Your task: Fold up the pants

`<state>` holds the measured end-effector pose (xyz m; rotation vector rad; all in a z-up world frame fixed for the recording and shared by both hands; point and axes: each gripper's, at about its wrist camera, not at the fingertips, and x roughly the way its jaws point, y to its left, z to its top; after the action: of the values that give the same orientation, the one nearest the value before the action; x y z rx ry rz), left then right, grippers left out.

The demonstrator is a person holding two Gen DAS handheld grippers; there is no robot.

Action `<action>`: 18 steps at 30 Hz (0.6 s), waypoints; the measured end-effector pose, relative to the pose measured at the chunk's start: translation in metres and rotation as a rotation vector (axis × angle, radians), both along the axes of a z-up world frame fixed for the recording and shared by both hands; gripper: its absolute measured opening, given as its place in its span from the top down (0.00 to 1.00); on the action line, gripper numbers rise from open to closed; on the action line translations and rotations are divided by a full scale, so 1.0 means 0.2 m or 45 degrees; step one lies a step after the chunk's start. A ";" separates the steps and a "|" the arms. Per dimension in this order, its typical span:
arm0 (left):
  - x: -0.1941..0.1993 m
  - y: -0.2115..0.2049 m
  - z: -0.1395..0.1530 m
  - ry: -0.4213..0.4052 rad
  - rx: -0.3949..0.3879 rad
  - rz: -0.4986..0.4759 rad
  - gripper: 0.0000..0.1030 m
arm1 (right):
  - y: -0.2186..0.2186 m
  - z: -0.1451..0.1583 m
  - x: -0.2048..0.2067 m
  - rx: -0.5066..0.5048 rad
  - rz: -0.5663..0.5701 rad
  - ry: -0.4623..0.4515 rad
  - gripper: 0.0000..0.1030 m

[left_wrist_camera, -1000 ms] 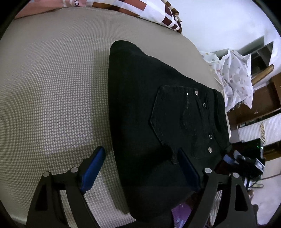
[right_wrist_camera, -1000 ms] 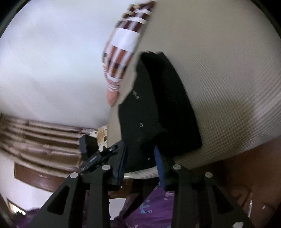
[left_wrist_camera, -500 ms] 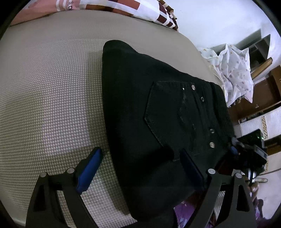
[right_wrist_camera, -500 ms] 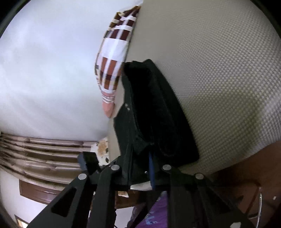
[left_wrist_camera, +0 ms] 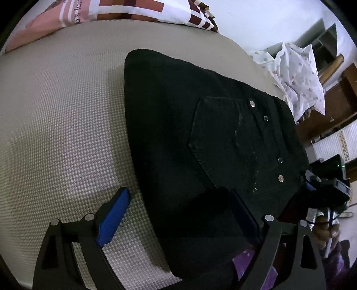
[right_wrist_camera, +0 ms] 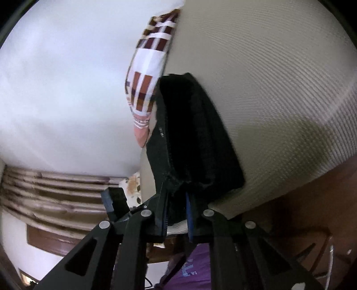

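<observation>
The black pants (left_wrist_camera: 200, 138) lie folded on the beige textured bed cover (left_wrist_camera: 62, 125), at its near edge. In the left wrist view their long axis runs from the near edge away toward the checked pillow (left_wrist_camera: 138, 11); the rounded fold end points to the pillow, and the back pocket (left_wrist_camera: 227, 138) with its metal studs sits on the right half, toward the bed's side. In the right wrist view the pants (right_wrist_camera: 196, 138) show as a thick stack of layers. The right gripper (right_wrist_camera: 176, 214) is closing, its jaws nearly together on the near corner of that stack, cloth pinched between them. The left gripper (left_wrist_camera: 180, 212) hangs spread wide over the near end, one blue pad (left_wrist_camera: 113, 216) above the bare cover, the other above the cloth, gripping nothing. Crumpled white printed cloth (left_wrist_camera: 296, 75) lies beyond the bed's far side.
</observation>
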<state>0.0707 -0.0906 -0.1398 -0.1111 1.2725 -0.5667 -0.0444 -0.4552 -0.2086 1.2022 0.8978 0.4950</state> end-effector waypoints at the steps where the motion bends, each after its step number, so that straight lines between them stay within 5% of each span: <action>1: 0.00 0.00 0.00 -0.009 -0.006 0.002 0.11 | 0.00 -0.02 0.00 -0.030 0.007 0.013 0.89; 5: -0.02 -0.02 -0.01 -0.037 -0.001 -0.017 0.10 | -0.06 -0.15 0.03 0.122 0.007 0.073 0.89; 8: -0.01 0.00 0.00 -0.029 -0.017 -0.008 0.10 | -0.09 -0.02 0.02 -0.019 0.016 0.017 0.81; 9: -0.02 0.02 0.01 -0.028 -0.034 0.012 0.10 | -0.10 0.02 0.01 -0.085 0.009 0.001 0.75; 10: -0.01 0.04 0.01 -0.032 -0.049 0.038 0.10 | -0.12 0.07 0.00 -0.158 -0.008 -0.010 0.58; 12: 0.00 0.09 0.03 -0.044 -0.087 0.101 0.10 | -0.19 0.13 -0.03 -0.277 -0.075 -0.031 0.38; 15: 0.03 0.16 0.03 -0.045 -0.124 0.156 0.10 | -0.25 0.15 -0.01 -0.245 -0.112 -0.035 0.38; 18: 0.06 0.20 0.00 -0.008 -0.100 0.180 0.10 | -0.24 0.18 0.09 -0.343 -0.083 -0.040 0.38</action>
<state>0.0823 -0.0511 -0.1391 -0.2625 1.2259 -0.4948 -0.0263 -0.5025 -0.1733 0.9716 0.8658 0.3278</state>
